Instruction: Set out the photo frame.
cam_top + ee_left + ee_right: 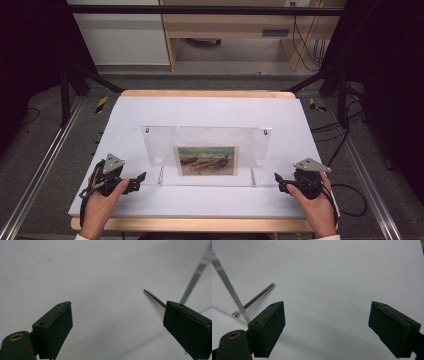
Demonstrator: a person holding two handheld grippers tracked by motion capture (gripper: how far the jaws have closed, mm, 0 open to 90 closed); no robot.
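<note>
High view: both grippers, left gripper (142, 176) and right gripper (276, 177), flank the standing acrylic frame (206, 150), jaws released, nothing between them, so it stands unaided.

I log one clear acrylic picture frame (207, 152) standing upright mid-worktop (210, 112), a small painted boat scene at its lower centre and two metal studs at its top corners. My left claw (141, 177) sits just off the frame's left foot, jaws apart. My right claw (276, 178) sits off the right foot, likewise empty.
</note>
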